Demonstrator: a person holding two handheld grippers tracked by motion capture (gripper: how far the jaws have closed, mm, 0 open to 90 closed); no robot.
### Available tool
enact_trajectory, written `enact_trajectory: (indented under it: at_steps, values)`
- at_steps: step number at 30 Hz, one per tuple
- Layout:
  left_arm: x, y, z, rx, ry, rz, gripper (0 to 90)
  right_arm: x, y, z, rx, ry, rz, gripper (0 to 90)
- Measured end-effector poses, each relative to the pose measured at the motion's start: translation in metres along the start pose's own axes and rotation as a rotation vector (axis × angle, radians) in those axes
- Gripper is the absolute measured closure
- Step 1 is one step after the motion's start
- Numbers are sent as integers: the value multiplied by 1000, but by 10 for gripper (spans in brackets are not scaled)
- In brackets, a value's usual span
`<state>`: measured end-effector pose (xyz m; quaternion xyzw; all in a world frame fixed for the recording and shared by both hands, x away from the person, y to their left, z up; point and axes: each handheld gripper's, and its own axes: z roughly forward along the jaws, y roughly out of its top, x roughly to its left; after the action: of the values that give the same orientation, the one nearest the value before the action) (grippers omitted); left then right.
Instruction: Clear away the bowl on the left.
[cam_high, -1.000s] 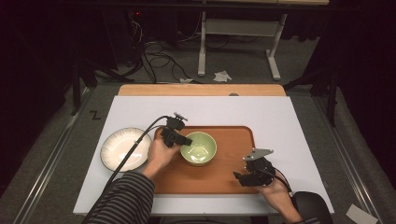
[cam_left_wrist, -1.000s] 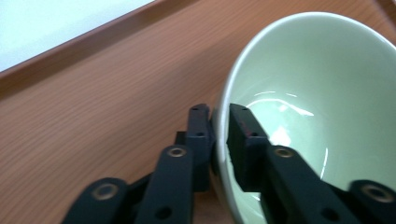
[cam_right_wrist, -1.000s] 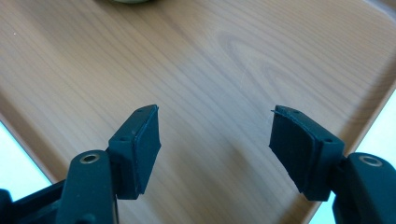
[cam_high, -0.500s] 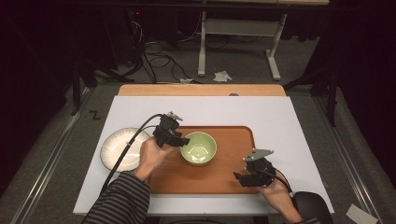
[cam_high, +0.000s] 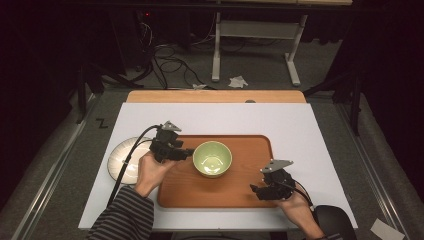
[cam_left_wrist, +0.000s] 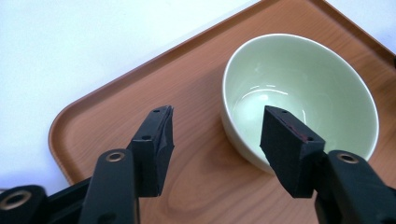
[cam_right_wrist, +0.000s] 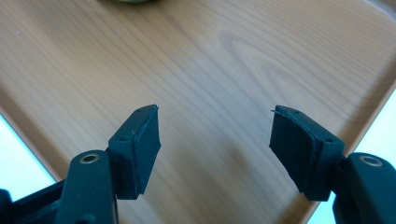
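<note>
With jaws spread beside the bowl (cam_high: 212, 159) on the tray (cam_high: 250, 192) (right gripper (cam_high: 260, 191) idle, also agape), the left gripper (cam_high: 186, 154) should straddle the rim squarely before closing.

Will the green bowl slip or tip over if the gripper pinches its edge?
The bowl looks glossy, so it may slip between the pads. It seems stiff and probably breakable. It sits upright on the flat tray, so a gentle push likely slides it, not tips it.
</note>
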<state>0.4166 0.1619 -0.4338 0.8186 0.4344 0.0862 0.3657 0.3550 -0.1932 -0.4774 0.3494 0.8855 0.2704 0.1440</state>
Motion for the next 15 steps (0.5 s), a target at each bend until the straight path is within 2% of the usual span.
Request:
enact_trajectory:
  at_steps: [8,15]
  values:
    - [6,-17,-17,-30,6,-27,414,-1,0,0,11,0,6,347]
    - [3,-32,-30,-58,9,-32,405,-1,0,1,10,0,7,347]
